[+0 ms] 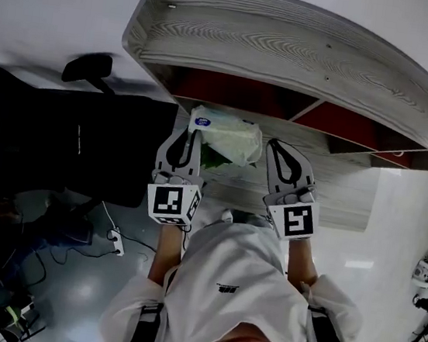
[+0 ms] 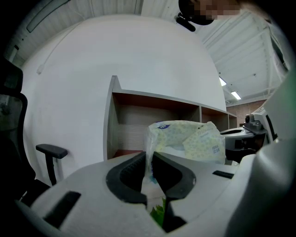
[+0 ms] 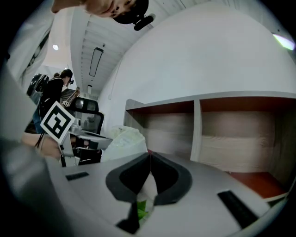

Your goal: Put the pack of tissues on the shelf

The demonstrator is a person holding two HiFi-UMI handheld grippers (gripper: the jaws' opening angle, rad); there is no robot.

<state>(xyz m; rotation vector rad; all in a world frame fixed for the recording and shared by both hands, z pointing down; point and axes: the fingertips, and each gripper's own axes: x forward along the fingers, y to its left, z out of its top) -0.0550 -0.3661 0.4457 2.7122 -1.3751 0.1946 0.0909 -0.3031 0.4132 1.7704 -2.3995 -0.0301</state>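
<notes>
The pack of tissues (image 1: 226, 134), pale green and white in clear wrap, hangs in front of the grey wood-grain shelf (image 1: 292, 51) with red-brown compartments. My left gripper (image 1: 190, 135) is shut on the wrapper at the pack's left end. In the left gripper view the wrapper is pinched between the black jaws of that gripper (image 2: 149, 156), and the pack (image 2: 185, 139) bulges beyond them before the shelf (image 2: 138, 125). My right gripper (image 1: 280, 147) is just right of the pack, its jaws (image 3: 149, 155) touching, the pack (image 3: 124, 141) to its left, open shelf compartments (image 3: 222, 134) ahead.
A black office chair (image 1: 76, 148) stands left of the shelf, its armrest (image 2: 51, 150) near my left gripper. Cables and a power strip (image 1: 115, 242) lie on the floor below. Cluttered racks (image 1: 426, 312) line the right edge. A person (image 3: 60, 85) stands far behind.
</notes>
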